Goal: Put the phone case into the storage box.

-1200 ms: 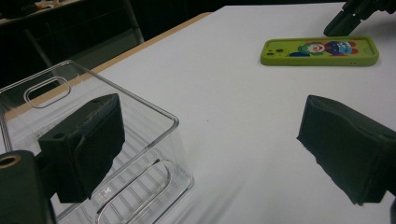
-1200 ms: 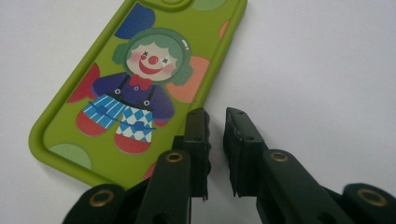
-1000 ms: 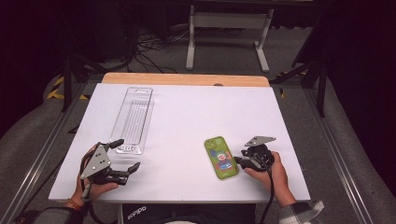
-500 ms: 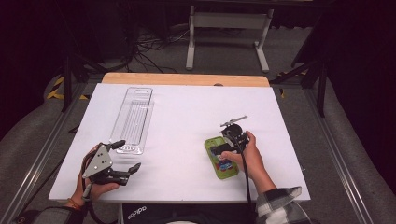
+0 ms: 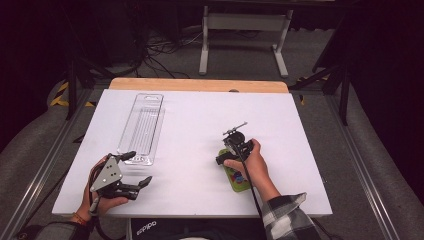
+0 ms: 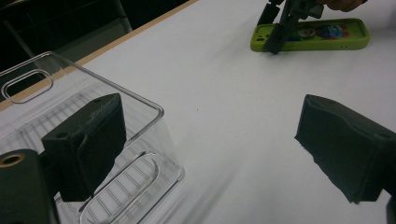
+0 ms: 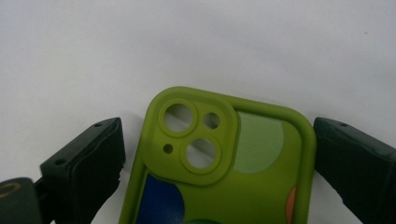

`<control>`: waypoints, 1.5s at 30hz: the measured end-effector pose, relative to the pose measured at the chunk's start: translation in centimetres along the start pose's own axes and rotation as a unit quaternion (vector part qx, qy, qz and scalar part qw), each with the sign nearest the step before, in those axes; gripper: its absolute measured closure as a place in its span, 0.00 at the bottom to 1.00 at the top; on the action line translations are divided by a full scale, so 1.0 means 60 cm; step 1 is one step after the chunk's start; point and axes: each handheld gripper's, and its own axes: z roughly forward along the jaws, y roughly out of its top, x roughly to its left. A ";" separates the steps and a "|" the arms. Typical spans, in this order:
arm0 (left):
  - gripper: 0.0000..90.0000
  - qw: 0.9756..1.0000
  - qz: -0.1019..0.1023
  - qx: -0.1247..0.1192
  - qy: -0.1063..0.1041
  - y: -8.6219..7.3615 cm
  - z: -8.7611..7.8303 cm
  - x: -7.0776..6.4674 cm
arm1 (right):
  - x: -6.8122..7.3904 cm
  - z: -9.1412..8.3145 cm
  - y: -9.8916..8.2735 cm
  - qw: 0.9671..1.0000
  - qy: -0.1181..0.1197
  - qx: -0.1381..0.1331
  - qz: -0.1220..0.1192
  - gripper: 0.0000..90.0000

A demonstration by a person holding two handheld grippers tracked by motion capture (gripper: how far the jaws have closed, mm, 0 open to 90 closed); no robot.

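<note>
Right gripper [image 7: 215,154]: jaws just opened wide, astride green phone case [image 7: 219,163] | pad contact unclear | risk: off-centre closing skids case.

My left gripper [image 5: 134,169] rests near-left, jaws spread wide, hand low and level. My right gripper [image 5: 223,151] sits centre-right, tilted down and leftward, jaws just opened wide.

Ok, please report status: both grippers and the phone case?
Right gripper open, jaws astride green phone case, no grip yet. Left gripper open, idle beside clear tray. Nothing in the way.
</note>
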 end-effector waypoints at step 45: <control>0.14 0.998 -0.043 -0.039 -0.031 0.069 0.061 -0.006 | 0.016 -0.158 -0.024 0.954 -0.012 -0.298 -0.018 0.17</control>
